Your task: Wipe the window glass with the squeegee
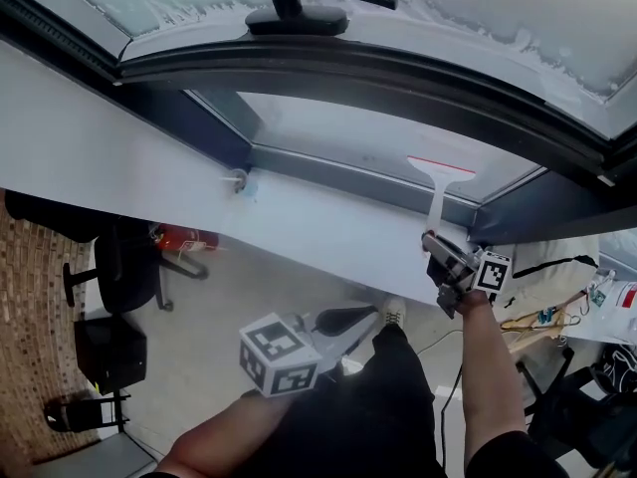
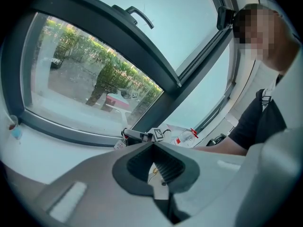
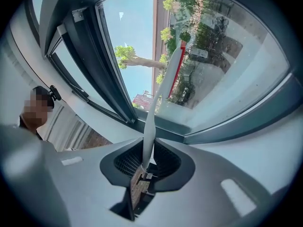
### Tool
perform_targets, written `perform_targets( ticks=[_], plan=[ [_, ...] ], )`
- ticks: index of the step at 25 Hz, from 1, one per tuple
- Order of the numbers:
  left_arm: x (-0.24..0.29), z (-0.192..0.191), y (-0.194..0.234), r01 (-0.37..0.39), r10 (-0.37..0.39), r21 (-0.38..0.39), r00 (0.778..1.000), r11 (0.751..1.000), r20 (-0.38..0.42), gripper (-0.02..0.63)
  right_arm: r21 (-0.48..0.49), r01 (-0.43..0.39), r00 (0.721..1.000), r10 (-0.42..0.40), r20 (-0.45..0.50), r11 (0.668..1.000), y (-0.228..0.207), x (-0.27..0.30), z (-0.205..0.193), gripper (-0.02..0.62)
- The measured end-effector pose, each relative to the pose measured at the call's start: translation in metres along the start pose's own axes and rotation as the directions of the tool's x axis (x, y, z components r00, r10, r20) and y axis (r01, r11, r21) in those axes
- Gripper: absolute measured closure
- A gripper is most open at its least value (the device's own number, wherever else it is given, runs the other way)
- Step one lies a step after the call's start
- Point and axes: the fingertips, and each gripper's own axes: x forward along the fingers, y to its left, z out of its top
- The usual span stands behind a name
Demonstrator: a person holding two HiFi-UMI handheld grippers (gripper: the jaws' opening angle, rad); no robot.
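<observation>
A white squeegee (image 1: 439, 179) with a red blade edge stands head-up against the lower window glass (image 1: 348, 137), near the pane's right corner. My right gripper (image 1: 434, 241) is shut on the lower end of its handle. In the right gripper view the handle (image 3: 150, 126) rises out of the right gripper (image 3: 147, 149) to the red-edged head (image 3: 177, 63) at the glass. My left gripper (image 1: 363, 327) hangs low in front of the person's legs, away from the window, shut on nothing. The left gripper view shows its closed tips (image 2: 153, 144), with the squeegee (image 2: 116, 100) far off.
A white sill (image 1: 328, 222) runs below the dark window frame, with a small cup-like thing (image 1: 239, 180) on it. A window handle (image 1: 299, 8) sits on the upper sash. An office chair (image 1: 124, 267) stands at the left and a cluttered table (image 1: 587, 307) at the right.
</observation>
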Motion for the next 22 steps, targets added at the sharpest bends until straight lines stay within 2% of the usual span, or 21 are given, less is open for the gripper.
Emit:
perform_targets(
  ticks=[22],
  plan=[
    [0.015,-0.049,0.035,-0.027,0.021,-0.072,0.997,0.997,-0.079,0.606,0.106,0.042,0.998,-0.045,0.031,0.993,-0.108,-0.008,-0.028,0.505]
  ],
)
